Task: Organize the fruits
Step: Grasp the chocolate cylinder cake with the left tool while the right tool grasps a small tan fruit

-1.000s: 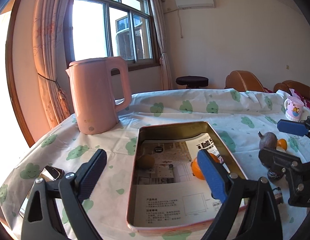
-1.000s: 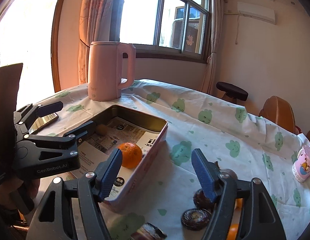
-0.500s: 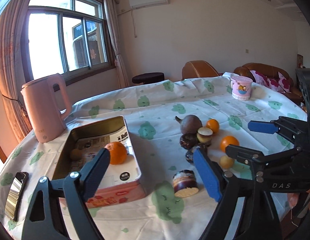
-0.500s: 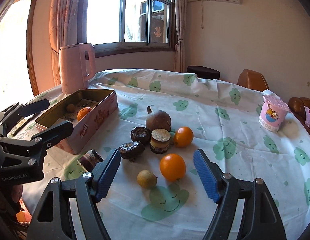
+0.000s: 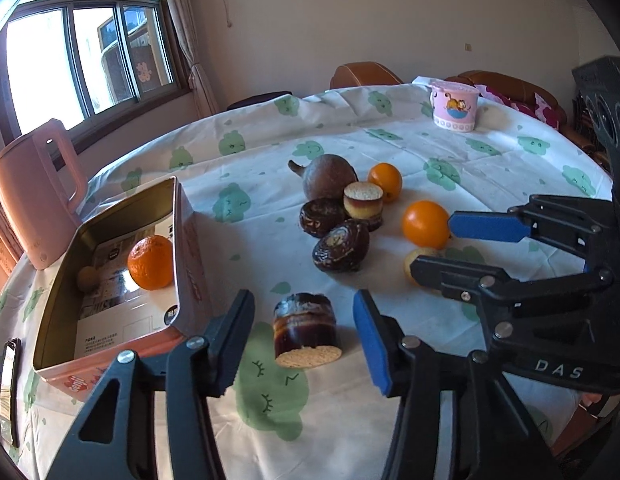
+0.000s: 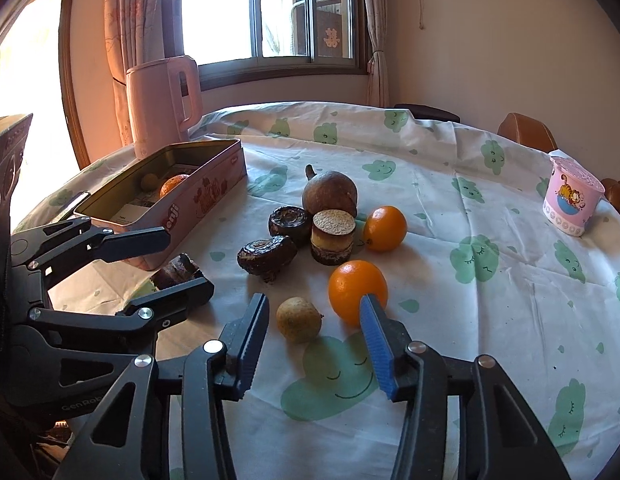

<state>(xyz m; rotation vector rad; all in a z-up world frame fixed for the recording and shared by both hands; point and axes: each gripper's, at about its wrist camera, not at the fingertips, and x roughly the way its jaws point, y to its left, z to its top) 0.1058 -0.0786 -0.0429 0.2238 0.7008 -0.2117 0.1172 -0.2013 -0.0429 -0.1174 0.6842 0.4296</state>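
A pink tin box (image 5: 190, 256) (image 6: 206, 196) holds an orange (image 5: 150, 262) and a small tan fruit (image 5: 87, 278). On the tablecloth lie two oranges (image 6: 357, 292) (image 6: 385, 228), a small yellowish fruit (image 6: 298, 320), a brown round fruit (image 6: 329, 194) and several dark cake-like pieces (image 6: 266, 258). My left gripper (image 5: 304, 326) is open around a dark layered roll (image 5: 306, 334) lying on the cloth. My right gripper (image 6: 313, 328) is open, with the small yellowish fruit between its fingers and one fingertip in front of the nearer orange.
A pink kettle (image 6: 164, 104) stands behind the tin. A pink cup (image 6: 571, 200) stands at the far right. A phone (image 5: 8, 388) lies at the table's left edge. Brown chairs stand beyond the table.
Both grippers have swung from the tin toward the loose fruit and dropped closer to the cloth. The left now straddles the dark roll, the right the small yellowish fruit.
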